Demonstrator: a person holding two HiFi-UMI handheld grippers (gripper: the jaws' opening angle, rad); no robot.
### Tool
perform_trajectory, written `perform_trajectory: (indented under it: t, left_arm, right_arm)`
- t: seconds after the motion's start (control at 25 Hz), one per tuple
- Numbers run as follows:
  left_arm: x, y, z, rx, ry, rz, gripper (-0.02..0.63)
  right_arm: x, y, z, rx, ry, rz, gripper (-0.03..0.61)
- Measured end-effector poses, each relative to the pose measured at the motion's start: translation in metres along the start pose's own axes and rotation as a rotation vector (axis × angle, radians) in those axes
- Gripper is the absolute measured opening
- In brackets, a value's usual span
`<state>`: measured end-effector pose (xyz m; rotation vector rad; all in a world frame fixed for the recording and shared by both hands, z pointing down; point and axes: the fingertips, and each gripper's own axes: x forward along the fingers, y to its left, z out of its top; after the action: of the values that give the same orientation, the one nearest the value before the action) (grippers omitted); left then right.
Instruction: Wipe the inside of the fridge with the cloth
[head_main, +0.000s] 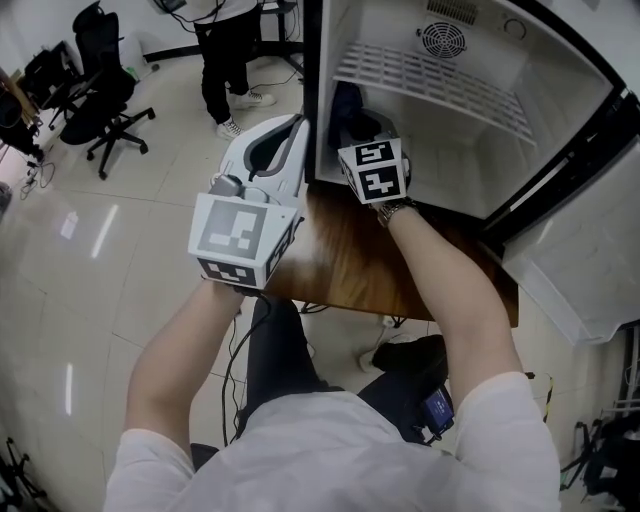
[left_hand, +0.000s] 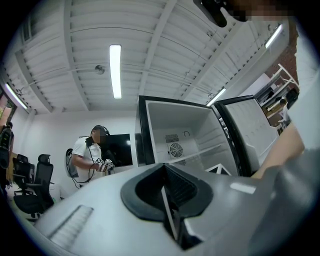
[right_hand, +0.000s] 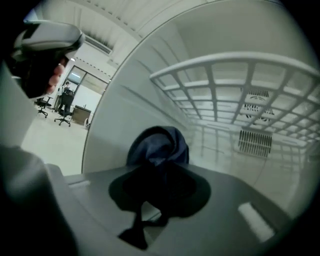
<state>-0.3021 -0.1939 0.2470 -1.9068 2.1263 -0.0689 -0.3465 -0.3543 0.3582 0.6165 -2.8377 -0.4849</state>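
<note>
The small white fridge stands open on a wooden table. My right gripper reaches into its lower space, under the wire shelf, by the left wall. It is shut on a bunched dark blue cloth. In the right gripper view the cloth bulges out of the jaws of the right gripper in front of the left wall, below the shelf. My left gripper hangs outside the fridge's left edge, shut and empty. In its own view the left gripper points up at the fridge.
The fridge door is swung open at the right. A fan grille sits on the back wall. A person stands on the tiled floor behind the fridge, and black office chairs are at the far left.
</note>
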Motion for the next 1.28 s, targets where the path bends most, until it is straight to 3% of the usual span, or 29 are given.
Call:
perform_trajectory:
  t: [0.76,1.28]
  left_arm:
    - [0.000,0.013,-0.010,-0.046,0.003,0.007,0.002]
    - [0.001,0.004,-0.016,-0.021,0.013,-0.012,0.002]
  right_arm:
    - [0.061,-0.052,-0.008,0.050,0.081,-0.125,0.071]
    - [0.038,-0.099,-0.022,0.047,0.147,-0.275,0.072]
